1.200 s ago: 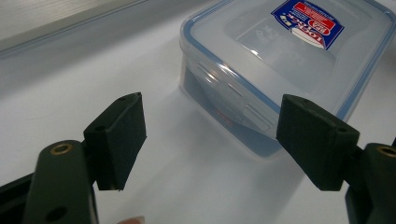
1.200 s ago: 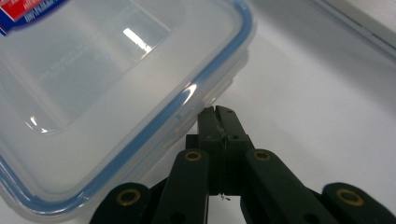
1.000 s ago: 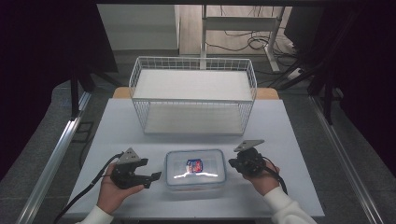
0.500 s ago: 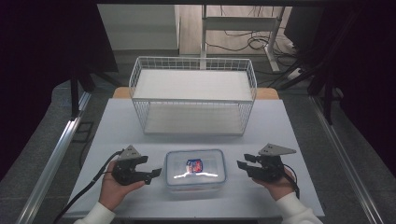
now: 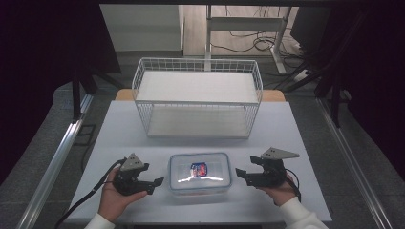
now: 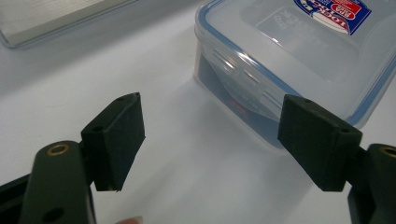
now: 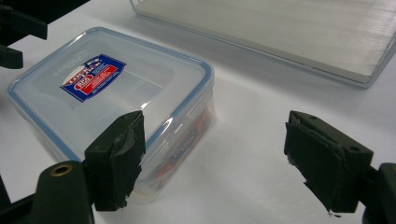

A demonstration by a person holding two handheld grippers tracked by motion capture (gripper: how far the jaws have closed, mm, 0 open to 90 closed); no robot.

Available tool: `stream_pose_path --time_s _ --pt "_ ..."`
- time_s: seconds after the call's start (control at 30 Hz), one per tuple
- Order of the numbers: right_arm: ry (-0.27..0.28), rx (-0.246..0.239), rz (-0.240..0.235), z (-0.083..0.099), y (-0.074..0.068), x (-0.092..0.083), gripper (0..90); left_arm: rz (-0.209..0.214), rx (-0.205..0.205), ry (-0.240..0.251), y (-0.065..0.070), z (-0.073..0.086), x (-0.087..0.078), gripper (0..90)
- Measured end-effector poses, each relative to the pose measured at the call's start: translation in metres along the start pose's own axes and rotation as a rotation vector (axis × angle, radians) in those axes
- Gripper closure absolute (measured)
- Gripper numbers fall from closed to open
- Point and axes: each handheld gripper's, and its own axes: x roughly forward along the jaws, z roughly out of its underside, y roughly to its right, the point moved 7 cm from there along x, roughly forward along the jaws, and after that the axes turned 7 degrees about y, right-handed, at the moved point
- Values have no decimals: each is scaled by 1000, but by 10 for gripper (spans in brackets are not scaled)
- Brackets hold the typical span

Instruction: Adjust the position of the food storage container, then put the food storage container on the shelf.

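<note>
Plastic box [image 5: 199,173] with clipped lid and red-and-blue label, lying near the front edge of the desk [image 5: 286,129], midway between both claws. Behind it, toward the back edge, a white wire basket [image 5: 198,98], well apart, blocking nothing. Left claw [image 5: 155,183] just beside the box's left side, jaws apart, empty. Right claw [image 5: 241,174] just beside the box's right side, jaws spread wide, nothing between them, just been opening. From the left claw's camera: side clip of the box [image 6: 280,60] close ahead. From the right claw's camera: reddish contents through the box [image 7: 112,93] wall. Compared with a second ago: right claw pulled back from the box's right edge.
</note>
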Motion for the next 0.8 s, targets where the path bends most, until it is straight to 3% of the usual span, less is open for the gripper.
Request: stream_pose_path --time_s 0.2,0.4,0.43,0.53,0.6,0.8 --pt "10 40 -38 -1 -4 0 201 8 -16 12 -1 -2 0 217" --pt "-20 104 -91 2 -10 7 226 80 -142 32 1 -7 3 196" --pt "-20 104 -91 2 -10 7 226 80 -142 32 1 -7 3 195" --pt "-14 164 -122 3 -13 7 223 101 -201 31 2 -11 8 198" --pt "-14 166 -123 4 -13 6 220 97 -198 25 2 -12 11 200" --pt "-28 195 -130 10 -11 8 193 157 -266 10 2 -14 23 202"
